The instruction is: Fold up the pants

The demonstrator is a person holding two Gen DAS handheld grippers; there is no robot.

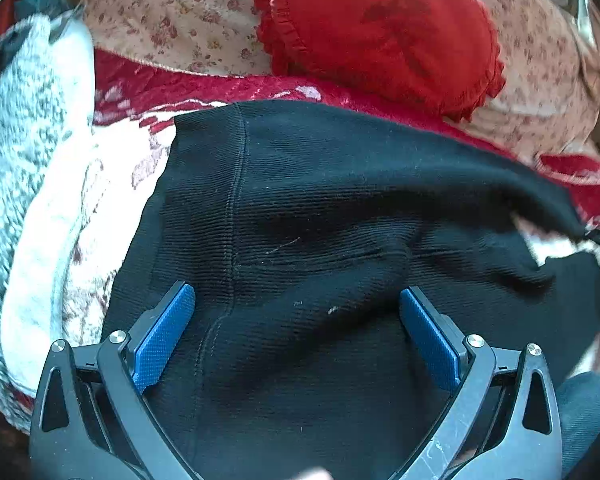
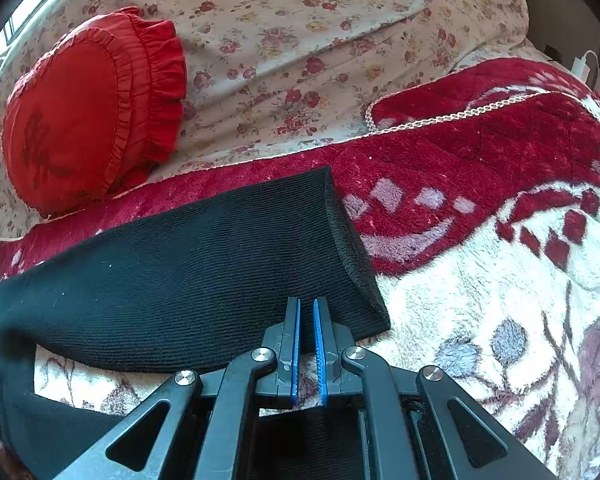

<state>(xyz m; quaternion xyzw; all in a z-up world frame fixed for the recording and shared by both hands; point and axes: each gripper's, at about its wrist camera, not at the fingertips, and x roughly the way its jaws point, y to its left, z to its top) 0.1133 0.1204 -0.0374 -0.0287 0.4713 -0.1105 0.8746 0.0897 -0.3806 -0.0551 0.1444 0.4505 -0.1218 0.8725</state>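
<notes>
Black ribbed pants [image 1: 320, 220] lie on a red and white fleece blanket [image 1: 112, 168]. In the left wrist view my left gripper [image 1: 296, 300] is wide open just above the waist and seat part, with nothing between its blue pads [image 1: 164, 336]. In the right wrist view one pant leg [image 2: 188, 276] lies flat with its cuff end to the right. My right gripper [image 2: 307, 304] is nearly shut, its blue pads [image 2: 296, 344] a narrow gap apart over the leg's near edge by the cuff. I cannot tell whether cloth is pinched between them.
A red frilled heart pillow [image 2: 88, 108] lies on the floral sheet [image 2: 300, 40] beyond the pants. It also shows in the left wrist view [image 1: 380, 32]. A grey-white fluffy blanket [image 1: 24, 140] is bunched at the left. The fleece blanket [image 2: 500, 280] stretches to the right.
</notes>
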